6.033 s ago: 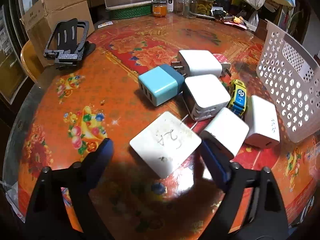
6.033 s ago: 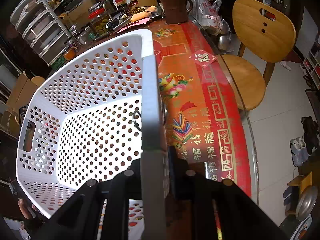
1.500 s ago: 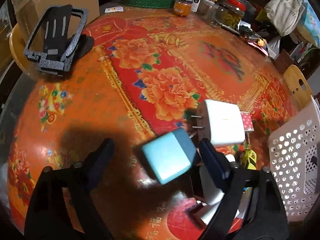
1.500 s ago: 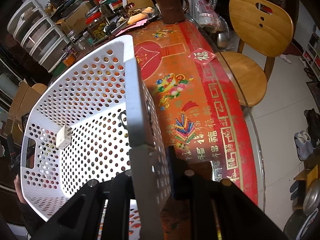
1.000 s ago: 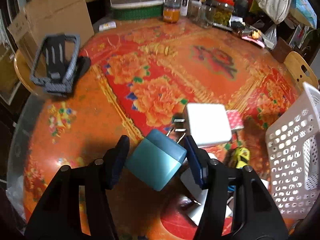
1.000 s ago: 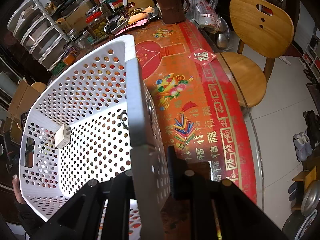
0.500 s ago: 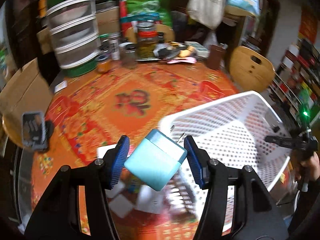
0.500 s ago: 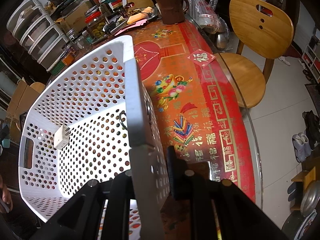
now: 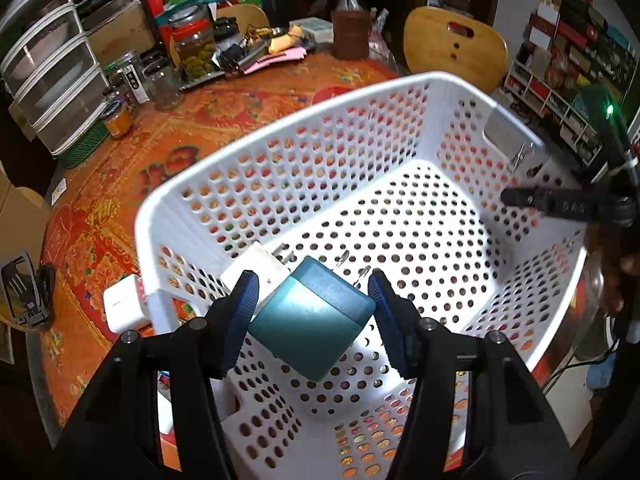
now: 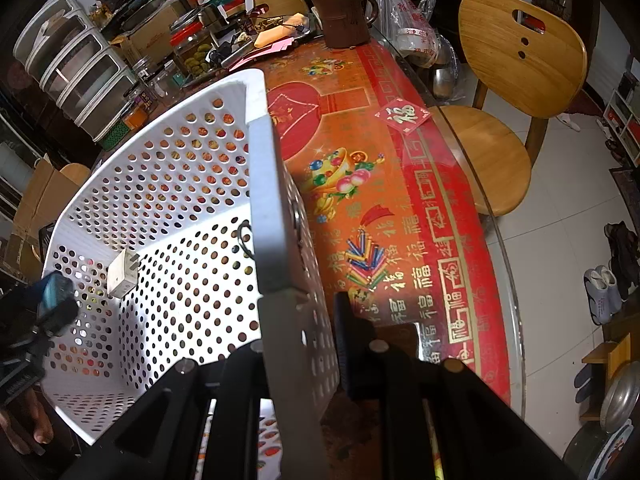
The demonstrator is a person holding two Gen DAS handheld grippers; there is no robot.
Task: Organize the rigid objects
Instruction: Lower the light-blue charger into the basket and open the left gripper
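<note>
Left wrist view: a teal, block-shaped plastic charger (image 9: 314,320) is clamped between the blue pads (image 9: 244,316) of the left tool (image 9: 314,312) and is held above the inside of a white perforated plastic basket (image 9: 280,128). A white cube-shaped charger (image 9: 256,266), prongs up, is seen on the basket floor just behind the teal one. Another white charger (image 9: 122,308) lies outside the basket, beside its near corner, on the red and orange flower-patterned surface (image 9: 160,144). The right tool (image 9: 516,156) is seen at the far rim.

Right wrist view: the right tool (image 10: 296,320) is clenched on the basket's side wall (image 10: 268,184), one finger on each side. The white charger (image 10: 122,274) lies on the basket floor near the far wall. The left tool (image 10: 52,300) with its teal charger is seen at the left edge, above the basket.
</note>
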